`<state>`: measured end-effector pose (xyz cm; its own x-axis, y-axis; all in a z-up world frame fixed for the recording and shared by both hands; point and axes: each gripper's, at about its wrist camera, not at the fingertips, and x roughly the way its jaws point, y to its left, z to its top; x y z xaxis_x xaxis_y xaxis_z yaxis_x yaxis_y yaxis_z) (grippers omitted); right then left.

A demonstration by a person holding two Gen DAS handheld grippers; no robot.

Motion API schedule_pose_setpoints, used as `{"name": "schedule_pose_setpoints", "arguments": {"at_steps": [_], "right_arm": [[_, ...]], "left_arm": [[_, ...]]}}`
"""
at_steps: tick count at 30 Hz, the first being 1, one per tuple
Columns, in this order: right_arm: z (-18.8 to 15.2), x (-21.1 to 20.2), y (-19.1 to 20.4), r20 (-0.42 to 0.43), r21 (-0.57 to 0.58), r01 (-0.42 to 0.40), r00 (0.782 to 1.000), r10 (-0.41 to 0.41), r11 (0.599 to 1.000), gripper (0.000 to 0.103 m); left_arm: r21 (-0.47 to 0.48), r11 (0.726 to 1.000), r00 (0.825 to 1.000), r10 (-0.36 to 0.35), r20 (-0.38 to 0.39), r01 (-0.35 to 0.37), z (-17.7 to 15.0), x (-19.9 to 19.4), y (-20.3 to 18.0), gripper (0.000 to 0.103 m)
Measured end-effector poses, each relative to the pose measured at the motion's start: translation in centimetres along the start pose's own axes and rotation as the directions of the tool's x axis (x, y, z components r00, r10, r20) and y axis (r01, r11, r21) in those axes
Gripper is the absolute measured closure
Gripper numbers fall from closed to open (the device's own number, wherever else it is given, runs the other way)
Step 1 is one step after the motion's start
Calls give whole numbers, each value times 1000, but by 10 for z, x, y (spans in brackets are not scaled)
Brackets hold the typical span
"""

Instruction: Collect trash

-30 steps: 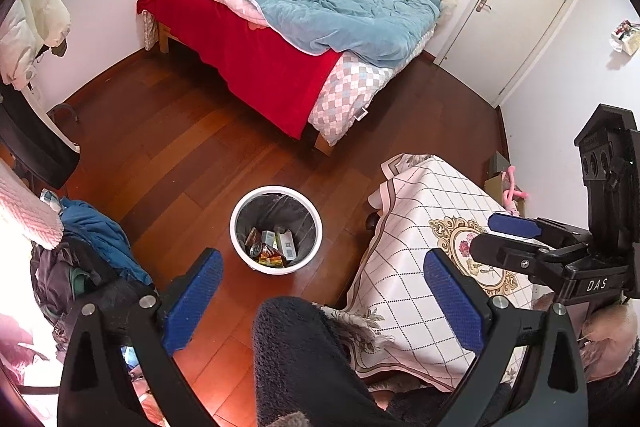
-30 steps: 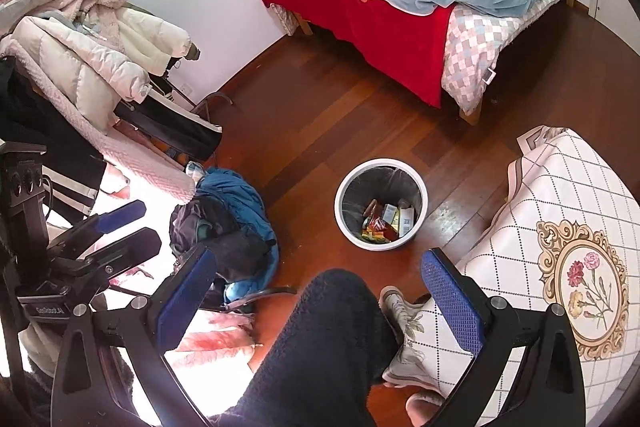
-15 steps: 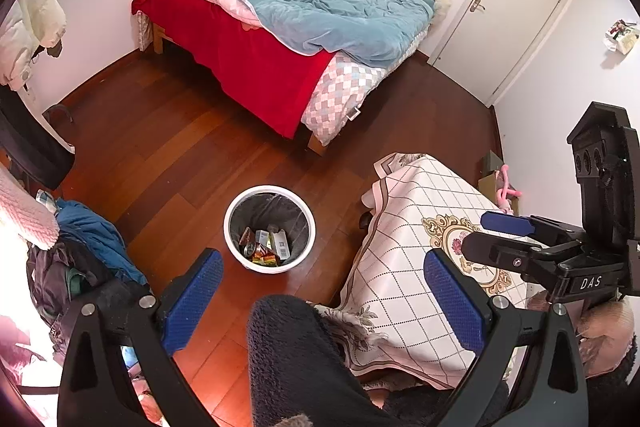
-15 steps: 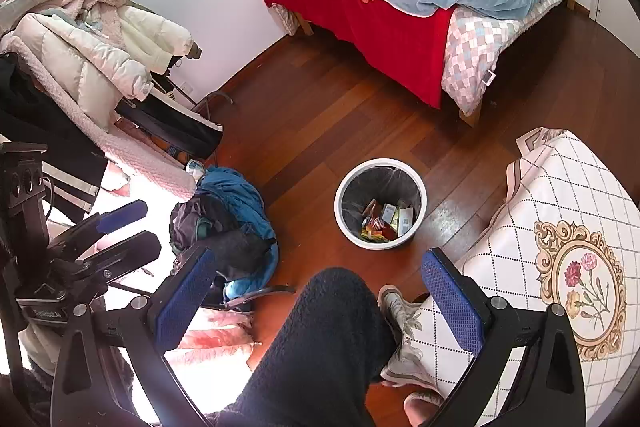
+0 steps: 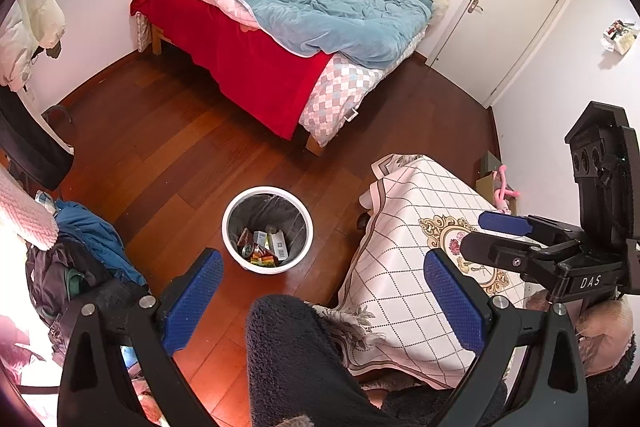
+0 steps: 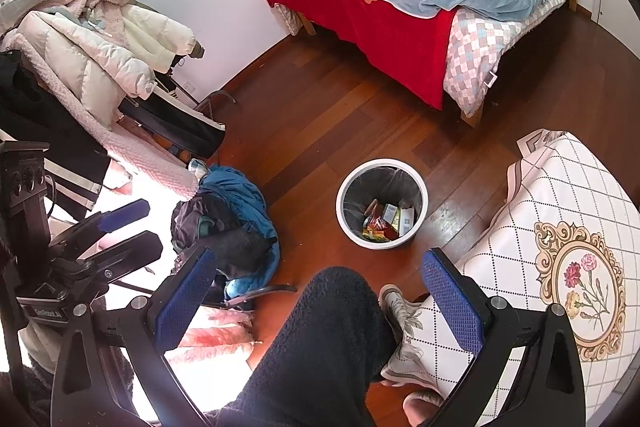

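Left gripper (image 5: 322,301) held wide, empty, low in frame; right gripper (image 6: 318,297) likewise wide, nothing gripped. White trash bin (image 5: 267,229) seen centre frame on wood floor, wrappers and boxes (image 6: 387,221) inside. Collection judged largely done; no loose trash visible. Next move calls for scan of floor and clothes pile (image 6: 228,217) at left.

The left gripper (image 5: 324,289) was held high and tilted downward, its blue-padded fingers (image 5: 194,297) spread wide with nothing between them; the right gripper (image 6: 318,287) was posed alike, jaws wide apart and empty; a dark-trousered leg (image 6: 320,347) showed below both.
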<state>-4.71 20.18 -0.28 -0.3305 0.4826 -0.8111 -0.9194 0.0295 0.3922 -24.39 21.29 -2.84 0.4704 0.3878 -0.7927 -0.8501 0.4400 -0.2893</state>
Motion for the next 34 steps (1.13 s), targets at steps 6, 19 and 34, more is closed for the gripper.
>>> {"name": "schedule_pose_setpoints", "arguments": {"at_steps": [6, 19, 34], "right_arm": [[0, 0, 1, -3, -4, -6, 1000, 6, 1000, 0], [0, -3, 6, 0, -9, -13, 1000, 13, 1000, 0], [2, -4, 8, 1, -13, -13, 1000, 13, 1000, 0]], "left_arm": [[2, 1000, 1000, 1, 0, -1, 0, 0, 1, 1], [1, 1000, 1000, 1, 1, -1, 2, -2, 2, 1], [-14, 1000, 1000, -2, 10, 2, 4, -7, 2, 1]]}}
